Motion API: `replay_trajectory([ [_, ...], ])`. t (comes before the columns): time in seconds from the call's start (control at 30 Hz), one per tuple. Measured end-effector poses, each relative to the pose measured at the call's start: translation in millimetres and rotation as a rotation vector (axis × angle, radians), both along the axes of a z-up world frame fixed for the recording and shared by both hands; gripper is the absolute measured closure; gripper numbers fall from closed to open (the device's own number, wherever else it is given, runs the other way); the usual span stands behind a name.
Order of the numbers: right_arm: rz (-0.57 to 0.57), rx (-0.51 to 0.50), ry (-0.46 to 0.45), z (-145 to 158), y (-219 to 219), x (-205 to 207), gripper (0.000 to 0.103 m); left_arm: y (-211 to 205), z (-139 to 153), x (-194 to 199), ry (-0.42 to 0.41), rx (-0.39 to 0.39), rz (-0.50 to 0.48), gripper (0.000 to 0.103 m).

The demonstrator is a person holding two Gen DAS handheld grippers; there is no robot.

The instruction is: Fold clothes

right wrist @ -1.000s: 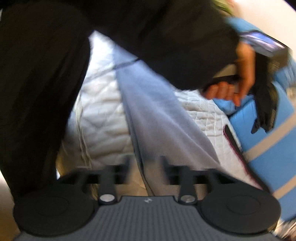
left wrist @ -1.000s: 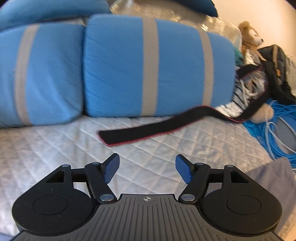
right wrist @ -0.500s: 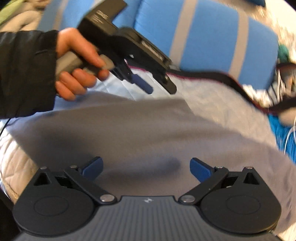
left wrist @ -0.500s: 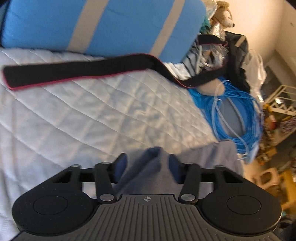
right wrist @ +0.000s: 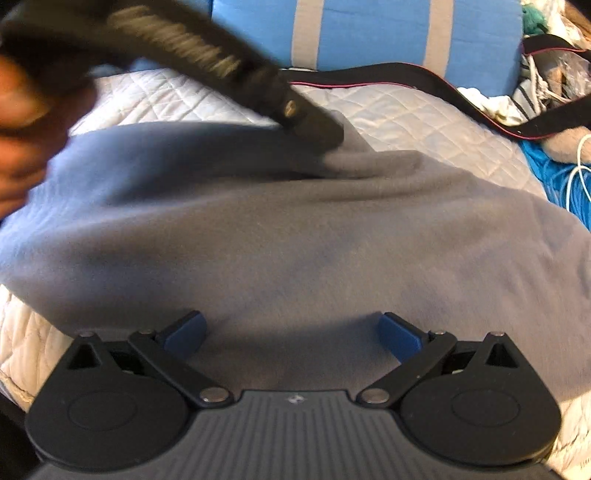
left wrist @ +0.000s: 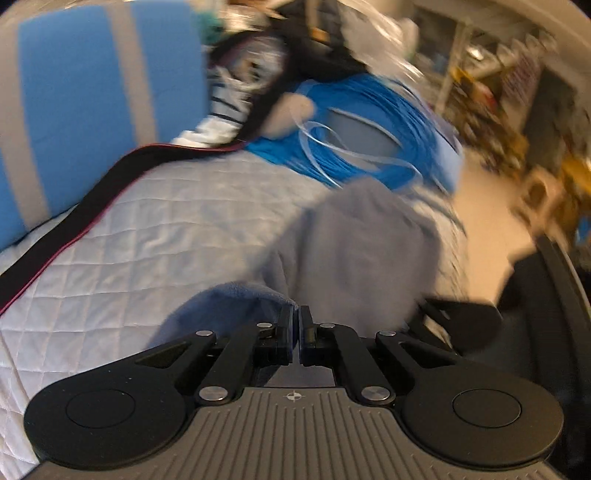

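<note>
A grey fleece garment lies spread over the white quilted bed. In the left wrist view my left gripper is shut on a bunched edge of the grey garment, which trails away toward the bed's right side. The right wrist view shows that same left gripper as a blurred black shape pinching the garment's far edge, held by a hand. My right gripper hovers wide open over the near part of the garment, nothing between its blue pads.
Blue cushions with grey stripes line the back of the bed. A black strap with red edging crosses the quilt. A coil of blue cable, striped cloth and bags crowd the right end. Floor and shelving lie beyond the bed edge.
My left gripper has closed on the garment's edge and swung right, pulling the cloth up. The right gripper stays open, now steady over the spread garment.
</note>
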State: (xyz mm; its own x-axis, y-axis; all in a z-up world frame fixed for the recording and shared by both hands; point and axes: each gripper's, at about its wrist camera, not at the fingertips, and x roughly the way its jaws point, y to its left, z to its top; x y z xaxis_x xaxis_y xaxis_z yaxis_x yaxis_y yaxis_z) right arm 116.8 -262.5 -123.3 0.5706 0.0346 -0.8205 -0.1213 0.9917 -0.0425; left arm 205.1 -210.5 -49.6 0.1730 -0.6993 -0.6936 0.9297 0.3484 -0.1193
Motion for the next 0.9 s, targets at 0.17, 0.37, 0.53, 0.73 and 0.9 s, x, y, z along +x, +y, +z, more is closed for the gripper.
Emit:
replay_trajectory([
  [0.17,-0.023,-0.016,-0.024,1,6,-11,0.000,0,-19,-8,-0.063,0.042,0.007,0.094],
  [0.37,-0.025,-0.015,-0.024,0,5,-8,0.000,10,-17,21,-0.019,-0.047,0.100,0.049],
  [0.53,-0.026,-0.022,-0.025,-2,5,-3,0.000,4,-30,63,0.163,-0.066,0.154,0.047],
  [0.73,-0.022,-0.034,-0.031,-4,7,-1,0.000,0,-59,124,0.524,-0.140,0.137,0.047],
  [0.9,-0.016,-0.039,-0.036,-6,10,-2,0.000,-3,-86,160,0.787,-0.216,0.152,0.047],
])
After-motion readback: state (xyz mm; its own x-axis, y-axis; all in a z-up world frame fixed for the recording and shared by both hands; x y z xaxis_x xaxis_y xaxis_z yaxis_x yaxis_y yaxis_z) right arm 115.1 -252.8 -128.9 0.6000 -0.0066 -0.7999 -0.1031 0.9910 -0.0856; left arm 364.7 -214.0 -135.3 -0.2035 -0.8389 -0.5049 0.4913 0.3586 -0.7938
